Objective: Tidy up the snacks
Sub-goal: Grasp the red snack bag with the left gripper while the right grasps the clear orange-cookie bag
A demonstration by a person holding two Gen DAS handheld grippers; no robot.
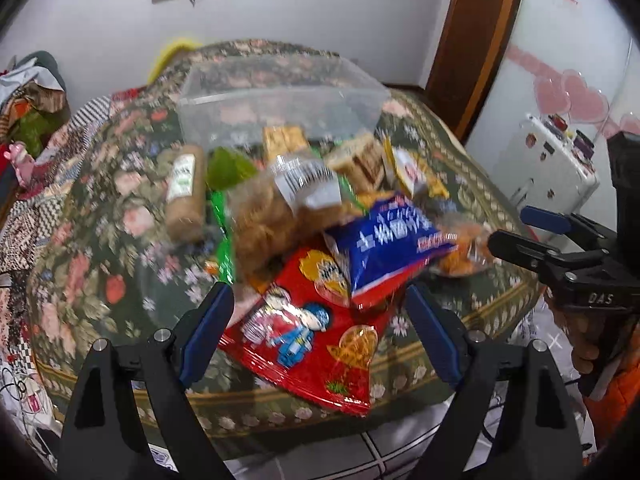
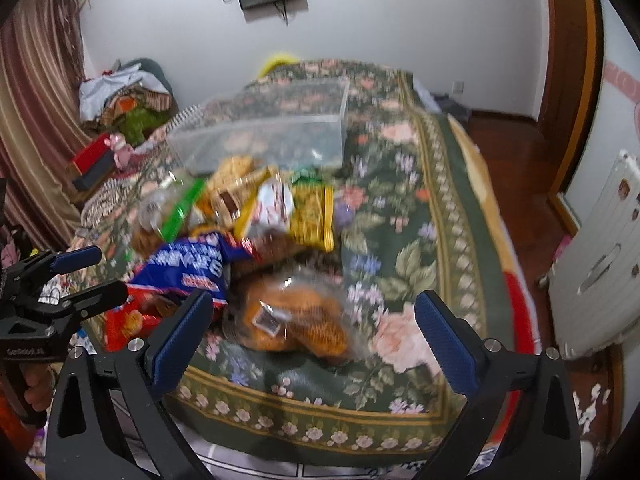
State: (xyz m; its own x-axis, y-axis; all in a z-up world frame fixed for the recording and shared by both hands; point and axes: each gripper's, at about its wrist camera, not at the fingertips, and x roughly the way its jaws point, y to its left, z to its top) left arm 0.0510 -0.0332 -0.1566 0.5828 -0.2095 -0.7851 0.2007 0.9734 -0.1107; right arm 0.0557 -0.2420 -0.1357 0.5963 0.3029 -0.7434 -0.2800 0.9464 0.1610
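A heap of snack packs lies on a floral cloth. Nearest in the left wrist view is a red bag (image 1: pixel 316 332), with a blue bag (image 1: pixel 384 248) on it and a clear bag of brown snacks (image 1: pixel 276 216) behind. A clear plastic bin (image 1: pixel 276 96) stands beyond the heap, empty as far as I can see. My left gripper (image 1: pixel 320 320) is open, its jaws either side of the red bag, just above it. My right gripper (image 2: pixel 316 332) is open over a clear bag of orange snacks (image 2: pixel 296 320). The blue bag (image 2: pixel 188 264) and a yellow pack (image 2: pixel 312 212) lie further back.
A brown tube pack (image 1: pixel 186 192) lies left of the heap. The cloth's front edge (image 2: pixel 320 424) is near both grippers. The right gripper shows at the right of the left wrist view (image 1: pixel 532 232). A white appliance (image 1: pixel 548 160) stands right, clutter (image 2: pixel 120 108) at the left wall.
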